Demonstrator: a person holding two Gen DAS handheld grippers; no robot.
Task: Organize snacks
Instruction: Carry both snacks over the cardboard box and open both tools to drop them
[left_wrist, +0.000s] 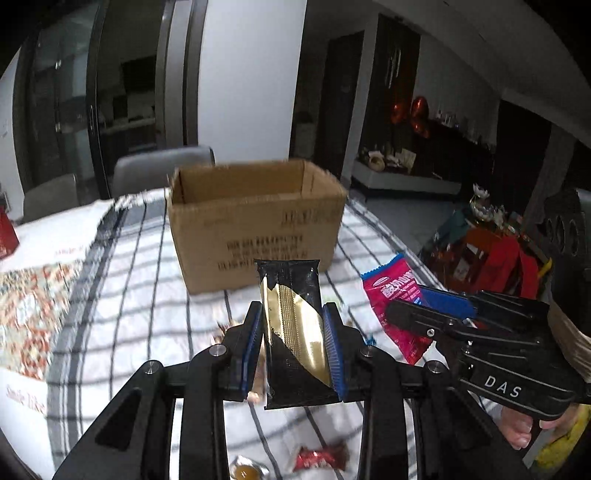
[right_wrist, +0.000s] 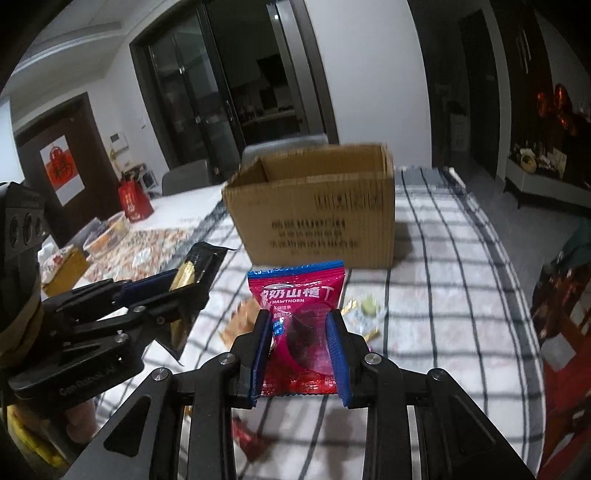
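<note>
My left gripper (left_wrist: 293, 314) is shut on a black and gold snack bar (left_wrist: 293, 325) and holds it upright above the checked cloth, short of an open cardboard box (left_wrist: 255, 225). My right gripper (right_wrist: 299, 317) is shut on a red hawthorn snack packet (right_wrist: 301, 325), also held above the table in front of the box (right_wrist: 314, 214). The right gripper shows at the right of the left wrist view (left_wrist: 417, 306) with the red packet (left_wrist: 391, 291). The left gripper shows at the left of the right wrist view (right_wrist: 177, 284) with the black bar (right_wrist: 195, 269).
Small wrapped candies lie on the cloth below the grippers: a red one (left_wrist: 321, 458), a gold one (left_wrist: 245, 470), and several more (right_wrist: 365, 314) near the box. A red bag (right_wrist: 133, 201) and bowls stand on the far left. Chairs (left_wrist: 162, 170) stand behind the table.
</note>
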